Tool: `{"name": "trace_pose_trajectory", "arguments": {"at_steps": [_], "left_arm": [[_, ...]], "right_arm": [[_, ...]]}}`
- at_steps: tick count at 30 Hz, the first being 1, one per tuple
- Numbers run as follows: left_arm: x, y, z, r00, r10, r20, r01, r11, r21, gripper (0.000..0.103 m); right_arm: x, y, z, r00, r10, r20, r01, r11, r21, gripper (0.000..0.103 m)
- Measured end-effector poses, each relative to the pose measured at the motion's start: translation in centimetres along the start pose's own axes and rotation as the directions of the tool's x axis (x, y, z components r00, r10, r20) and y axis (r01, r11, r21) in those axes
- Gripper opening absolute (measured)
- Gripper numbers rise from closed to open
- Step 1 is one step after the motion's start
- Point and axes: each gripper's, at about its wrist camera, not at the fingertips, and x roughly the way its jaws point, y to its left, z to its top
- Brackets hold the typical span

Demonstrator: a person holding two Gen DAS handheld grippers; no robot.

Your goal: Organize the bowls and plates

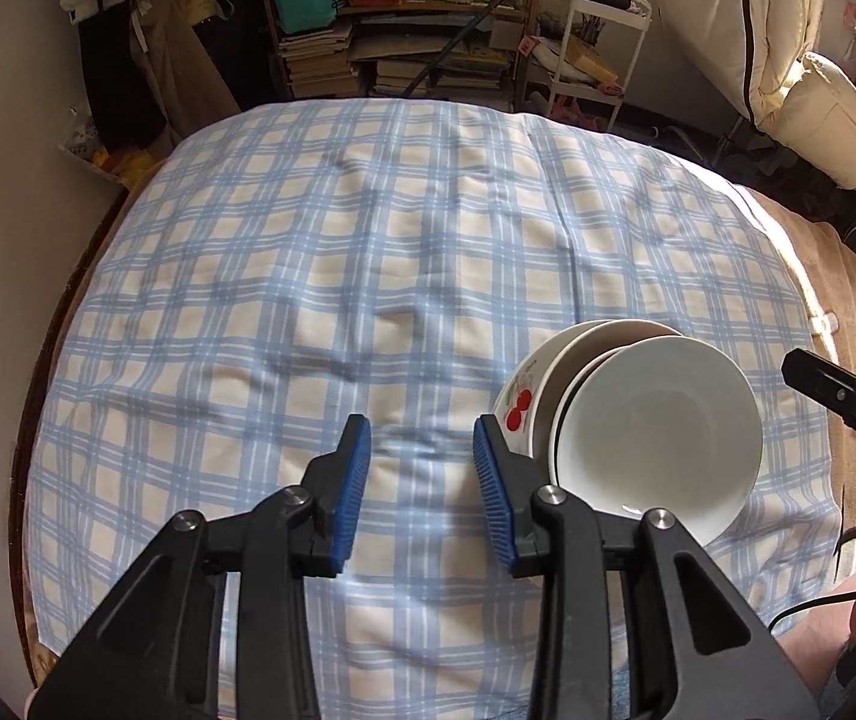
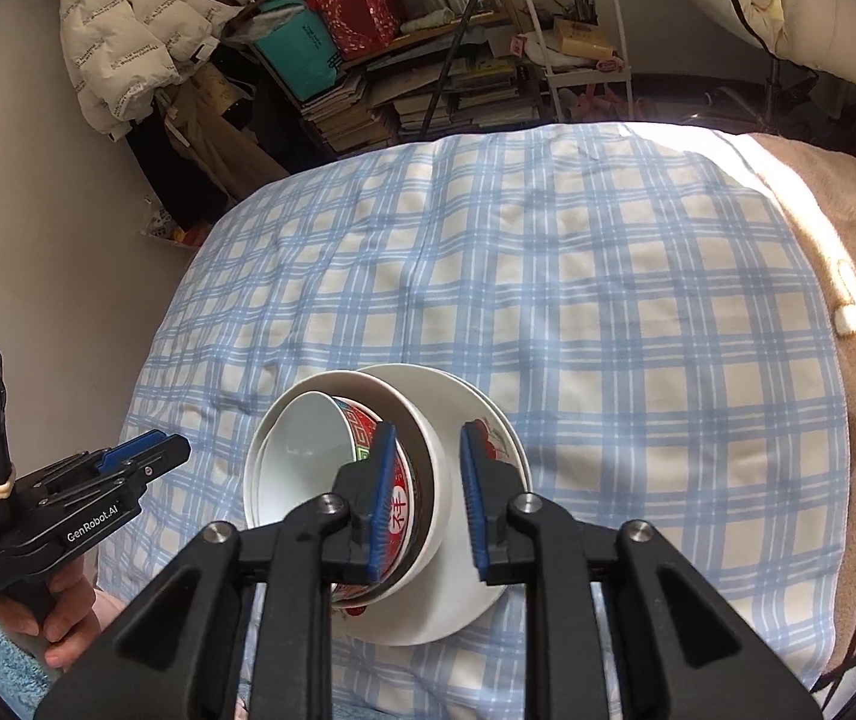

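On plaid blanket (image 2: 608,300), stacked bowls (image 2: 320,468) & plate (image 2: 476,570): fragile, slick; grab rims. Left gripper (image 1: 422,492), right gripper (image 2: 428,504) both spread, empty.

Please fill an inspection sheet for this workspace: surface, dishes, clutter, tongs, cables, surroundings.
Surface: blue checked blanket, wrinkled, over a bed.
Job's things: one stack; cherry plate at the bottom, white bowl innermost, red patterned bowl around it, all tilted.
Clutter: nothing seen on the blanket.
Tongs: left tongs open, empty, beside the stack; right tongs open above the stack, pressing nothing.
Cables: black cable by the person's hand.
Surroundings: stacked books, white jacket, white cart.
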Motion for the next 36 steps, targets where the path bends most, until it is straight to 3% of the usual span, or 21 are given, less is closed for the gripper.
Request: {"name": "trace_pose_trajectory", "arguments": {"at_steps": [1,5,9,13,17,20,23,28,33,36], "left_arm": [[-0.6,0.2,-0.3,1.0,0.011,0.025,-0.011,1.0,-0.002,0.046],[-2.9,0.9,-1.4,0.992,0.064,0.105,-0.065,0.998,0.005,0.058],[-5.2,1.6,-2.4,0.978,0.092,0.187,-0.093,0.996,-0.004,0.079],[-7.7,2.3,-3.7,0.95,0.128,0.285,-0.126,0.992,-0.025,0.088],[-9.6,3.2,-4.7,0.918,0.154,0.366,-0.146,0.988,-0.05,0.091],[-10.4,3.6,-5.4,0.9,0.165,0.404,-0.155,0.986,-0.058,0.092],[-11.0,3.9,-6.2,0.883,0.171,0.437,-0.161,0.985,-0.059,0.094],[-11.4,4.2,-7.4,0.869,0.179,0.461,-0.161,0.984,-0.078,0.095],[-10.9,4.1,-8.5,0.846,0.237,0.478,-0.225,0.971,-0.082,0.095],[-10.5,4.3,-8.9,0.841,0.259,0.475,-0.243,0.965,-0.096,0.095]], "right_arm": [[-0.5,0.3,-0.2,1.0,0.001,0.02,0.0,1.0,-0.014,0.047],[-2.4,1.4,-1.0,0.997,0.012,0.082,-0.007,0.998,-0.068,0.052],[-4.4,2.5,-1.6,0.988,0.016,0.154,0.001,0.994,-0.109,0.057],[-6.4,3.6,-2.4,0.973,0.032,0.228,0.002,0.989,-0.146,0.067],[-8.2,4.4,-3.3,0.953,0.042,0.299,0.012,0.984,-0.176,0.075],[-9.0,5.3,-4.1,0.942,0.03,0.333,0.043,0.977,-0.209,0.092],[-9.8,6.2,-4.8,0.927,0.012,0.374,0.081,0.969,-0.233,0.1],[-10.7,7.2,-5.9,0.902,-0.002,0.432,0.131,0.954,-0.269,0.103],[-10.5,7.4,-6.2,0.894,-0.017,0.449,0.152,0.951,-0.268,0.103],[-10.0,7.4,-6.2,0.895,-0.019,0.446,0.156,0.949,-0.273,0.103]]}}
